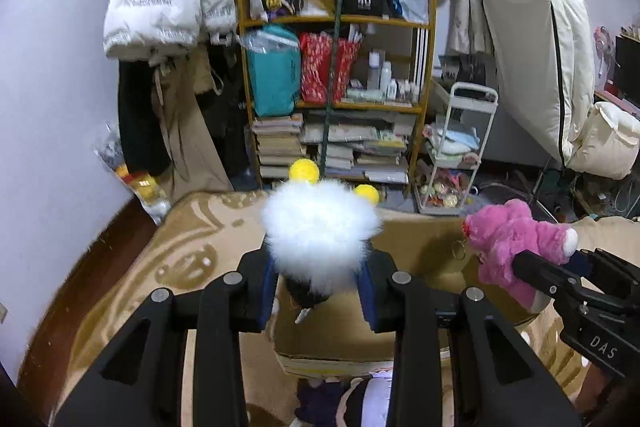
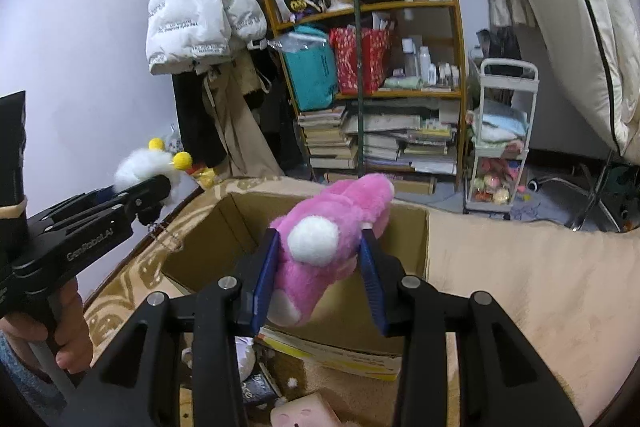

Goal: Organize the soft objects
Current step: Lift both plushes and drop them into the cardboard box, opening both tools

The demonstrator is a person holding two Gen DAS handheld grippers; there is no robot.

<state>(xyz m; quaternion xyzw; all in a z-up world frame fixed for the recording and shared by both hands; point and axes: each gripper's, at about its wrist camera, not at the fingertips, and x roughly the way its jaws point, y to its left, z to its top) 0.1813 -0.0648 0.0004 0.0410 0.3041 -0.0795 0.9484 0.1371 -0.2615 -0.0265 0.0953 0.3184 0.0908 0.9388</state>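
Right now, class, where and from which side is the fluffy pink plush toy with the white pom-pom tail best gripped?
Grip the fluffy pink plush toy across its thick middle, coming from the tail end, as the right claw does now. The body is soft and widest there, so both pads sink in, and the long body points away toward the open cardboard box.

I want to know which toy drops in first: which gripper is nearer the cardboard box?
Right. The right gripper holds the pink plush over the cardboard box; the left gripper hangs beside its left wall with the white fluffy toy.
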